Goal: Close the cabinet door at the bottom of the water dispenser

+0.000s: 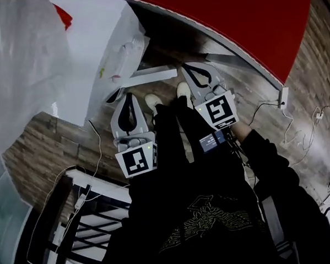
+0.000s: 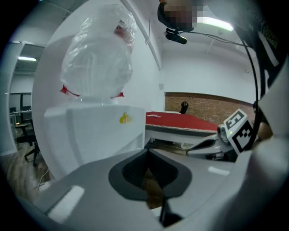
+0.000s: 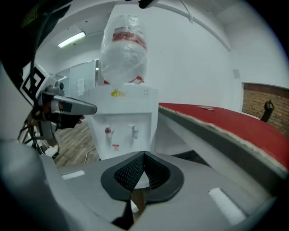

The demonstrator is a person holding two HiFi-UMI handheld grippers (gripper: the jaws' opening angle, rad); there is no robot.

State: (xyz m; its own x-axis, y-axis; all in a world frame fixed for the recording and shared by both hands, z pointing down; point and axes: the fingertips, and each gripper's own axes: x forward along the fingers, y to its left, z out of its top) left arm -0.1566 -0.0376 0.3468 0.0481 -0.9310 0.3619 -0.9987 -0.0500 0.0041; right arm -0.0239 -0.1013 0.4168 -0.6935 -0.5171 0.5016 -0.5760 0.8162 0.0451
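Note:
The white water dispenser (image 1: pixel 102 46) stands at the upper left of the head view, with a plastic-wrapped bottle (image 1: pixel 23 59) on top. Its bottom cabinet door (image 1: pixel 151 75) is a white panel swung out over the floor. My left gripper (image 1: pixel 128 95) is shut and empty, just below that door. My right gripper (image 1: pixel 186 66) is shut and empty too, its tips to the right of the door's free edge. In the right gripper view the dispenser (image 3: pixel 122 122) faces me with its two taps, beyond the shut right gripper (image 3: pixel 144 154). The left gripper (image 2: pixel 146 153) points at the dispenser's side (image 2: pixel 95 131).
A red-topped table (image 1: pixel 231 20) runs along the top right. Cables and a power strip (image 1: pixel 284 97) lie on the wood floor at the right. A white and black rack (image 1: pixel 97 209) stands at the lower left. The person's shoes (image 1: pixel 152 102) are between the grippers.

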